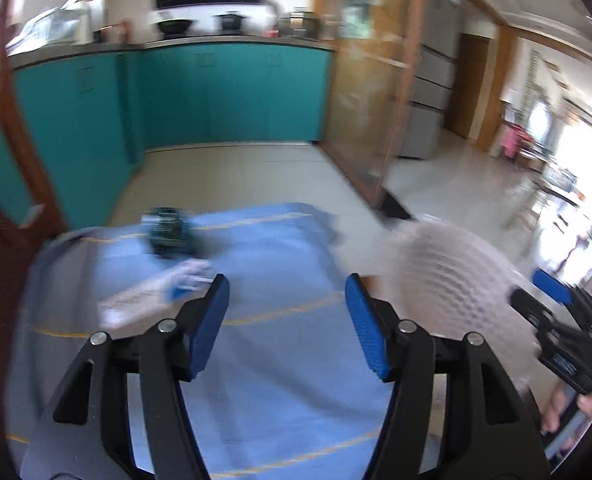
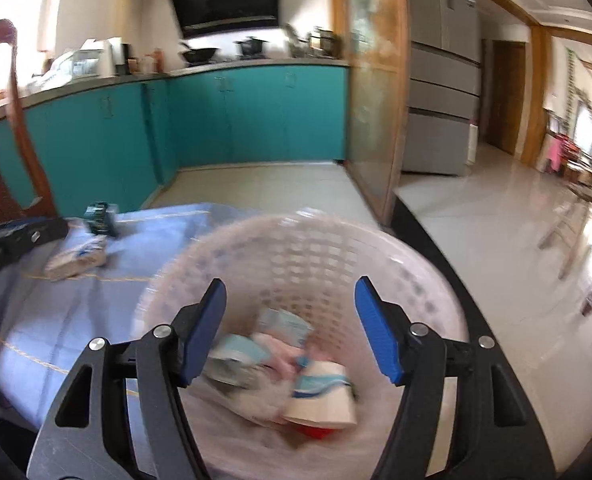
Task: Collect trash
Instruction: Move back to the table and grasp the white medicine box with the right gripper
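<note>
A pale pink mesh waste basket [image 2: 307,256] stands on the blue cloth; it also shows at the right in the left wrist view [image 1: 451,280]. Inside lie a paper cup [image 2: 321,400] and crumpled wrappers [image 2: 240,356]. My right gripper [image 2: 290,296] is open and empty above the basket's mouth. My left gripper [image 1: 287,292] is open and empty above the cloth. A flattened white and blue packet [image 1: 156,292] lies just left of its left finger; it also shows in the right wrist view [image 2: 76,258]. A dark green crumpled packet [image 1: 168,232] lies beyond it, seen too in the right wrist view [image 2: 100,218].
The blue cloth [image 1: 280,380] covers the table. Teal kitchen cabinets [image 1: 216,96] stand behind, a wooden and glass partition [image 1: 367,92] and a grey fridge [image 2: 441,80] to the right. A dark wooden chair back [image 1: 12,120] is at the left.
</note>
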### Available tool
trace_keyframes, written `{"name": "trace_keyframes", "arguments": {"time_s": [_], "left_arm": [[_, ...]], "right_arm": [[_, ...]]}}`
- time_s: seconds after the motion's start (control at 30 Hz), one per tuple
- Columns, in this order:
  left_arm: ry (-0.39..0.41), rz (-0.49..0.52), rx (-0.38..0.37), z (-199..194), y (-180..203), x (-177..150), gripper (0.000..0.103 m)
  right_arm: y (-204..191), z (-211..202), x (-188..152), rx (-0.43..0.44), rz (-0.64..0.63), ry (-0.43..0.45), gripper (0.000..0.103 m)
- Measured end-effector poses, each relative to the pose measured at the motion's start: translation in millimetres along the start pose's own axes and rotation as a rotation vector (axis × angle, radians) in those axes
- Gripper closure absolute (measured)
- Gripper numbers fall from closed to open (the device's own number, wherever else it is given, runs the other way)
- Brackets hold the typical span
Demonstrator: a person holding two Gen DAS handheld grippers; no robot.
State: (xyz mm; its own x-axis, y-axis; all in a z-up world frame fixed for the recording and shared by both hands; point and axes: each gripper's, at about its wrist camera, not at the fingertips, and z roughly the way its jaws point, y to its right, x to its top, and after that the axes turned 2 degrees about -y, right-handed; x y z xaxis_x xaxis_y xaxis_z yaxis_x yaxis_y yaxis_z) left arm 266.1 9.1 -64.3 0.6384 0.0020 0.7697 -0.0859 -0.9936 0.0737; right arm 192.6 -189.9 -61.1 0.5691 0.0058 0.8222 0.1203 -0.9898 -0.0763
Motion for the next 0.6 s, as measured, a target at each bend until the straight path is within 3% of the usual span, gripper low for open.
{"name": "trace_keyframes", "arguments": {"time_s": [0.1, 0.17, 0.3, 0.5, 0.6], "left_arm": [[-0.019, -0.087, 0.093, -2.0, -54.2, 16.9, 0.033], [-0.005, -0.156, 0.11, -16.1, -87.4, 22.8, 0.029], [0.033, -0.231, 0.153, -47.1, -125.6, 18.7, 0.024], [0.052, -0.201, 0.174, -69.9, -139.3, 7.8, 0.021], [0.034, -0.202, 0.173, -68.2, -145.5, 2.7, 0.021]], "right_arm": [[-45.9, 21.7, 19.8, 0.19, -0.055, -0.019, 0.032], [-80.6, 41.3, 32.3, 0.319, -0.103, -0.051, 0.024], [-161.0, 102.4, 52.5, 0.472, -0.234, -0.137, 0.021], [-217.1, 192.3, 61.2, 0.452, -0.236, -0.252, 0.021], [-230.3, 213.8, 66.6, 0.47, -0.23, -0.269, 0.021]]}}
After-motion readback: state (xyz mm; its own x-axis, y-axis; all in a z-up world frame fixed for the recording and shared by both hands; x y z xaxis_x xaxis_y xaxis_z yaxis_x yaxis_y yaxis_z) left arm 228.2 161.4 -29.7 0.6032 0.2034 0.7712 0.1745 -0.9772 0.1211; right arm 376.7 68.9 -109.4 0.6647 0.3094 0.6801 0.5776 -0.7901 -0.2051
